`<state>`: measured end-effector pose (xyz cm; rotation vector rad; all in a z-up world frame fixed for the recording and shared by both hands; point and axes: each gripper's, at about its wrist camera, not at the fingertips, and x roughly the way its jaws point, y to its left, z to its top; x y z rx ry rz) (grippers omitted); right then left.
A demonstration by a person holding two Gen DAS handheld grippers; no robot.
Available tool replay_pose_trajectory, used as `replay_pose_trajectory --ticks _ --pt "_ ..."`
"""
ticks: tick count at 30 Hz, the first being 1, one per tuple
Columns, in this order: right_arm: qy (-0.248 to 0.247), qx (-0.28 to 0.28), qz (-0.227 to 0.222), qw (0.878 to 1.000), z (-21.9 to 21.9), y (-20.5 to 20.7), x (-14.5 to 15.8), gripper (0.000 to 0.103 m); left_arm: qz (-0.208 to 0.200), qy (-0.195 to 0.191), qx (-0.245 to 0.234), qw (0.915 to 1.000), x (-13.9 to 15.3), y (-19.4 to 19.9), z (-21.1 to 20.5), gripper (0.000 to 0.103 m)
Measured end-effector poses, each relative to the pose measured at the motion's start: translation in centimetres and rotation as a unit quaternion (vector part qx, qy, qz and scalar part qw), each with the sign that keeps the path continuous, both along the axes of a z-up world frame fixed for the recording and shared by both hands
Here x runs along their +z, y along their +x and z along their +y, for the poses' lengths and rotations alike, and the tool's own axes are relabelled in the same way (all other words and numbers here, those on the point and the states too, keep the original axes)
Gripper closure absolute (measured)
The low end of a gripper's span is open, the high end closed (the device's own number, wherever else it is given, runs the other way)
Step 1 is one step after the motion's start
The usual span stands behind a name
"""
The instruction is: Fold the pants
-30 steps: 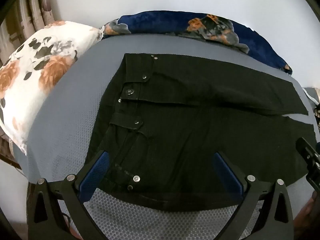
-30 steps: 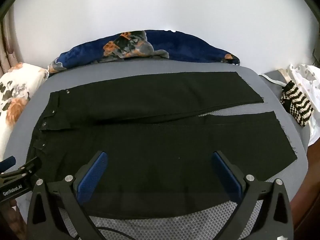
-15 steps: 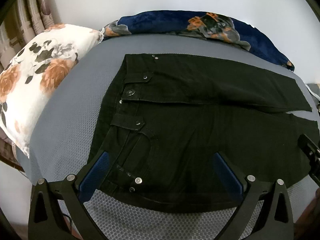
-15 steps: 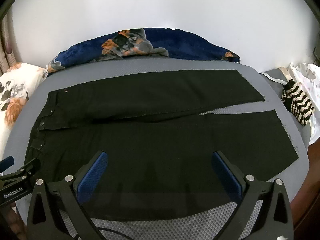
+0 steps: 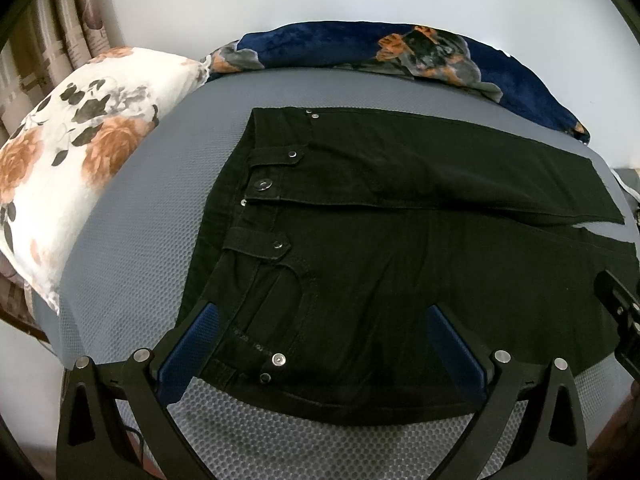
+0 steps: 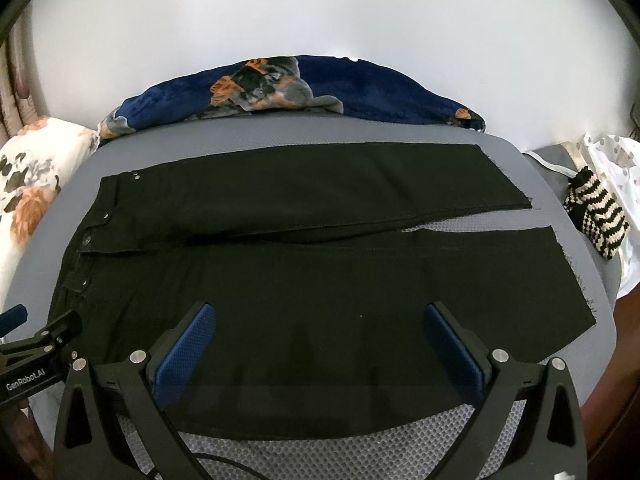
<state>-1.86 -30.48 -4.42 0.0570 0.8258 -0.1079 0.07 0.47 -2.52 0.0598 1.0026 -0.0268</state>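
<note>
Currently: pants flat, both grippers wide

Item 1, pants [image 6: 320, 248]: black, spread flat on the grey mat [image 6: 520, 160], waistband to the left, both legs running right, hems slightly apart.
Item 2, left gripper [image 5: 320, 344]: jaws wide, empty, above the waistband's near corner by a rivet [image 5: 279, 358].
Item 3, right gripper [image 6: 320, 348]: jaws wide, empty, above the near leg.
Item 4, floral pillow [image 5: 80, 152]: left of the mat.
Item 5, blue blanket [image 6: 360, 88]: along the far edge.
Item 6, striped knit [image 6: 596, 216]: right of the mat.
</note>
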Motion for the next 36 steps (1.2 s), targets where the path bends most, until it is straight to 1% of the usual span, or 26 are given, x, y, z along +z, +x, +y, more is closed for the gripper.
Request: replay_pose_trajectory --ticks 19,36 --pt "0.001 -0.001 0.0 1.0 -0.14 -0.21 -0.1 0.0 -0.003 0.004 0.0 1.0 0.78 -0.1 -0.07 0.001" --pt "0.001 -0.001 0.001 1.0 -0.16 -0.21 -0.09 0.0 -0.002 0.004 0.001 1.0 0.86 -0.07 -0.52 0.001"
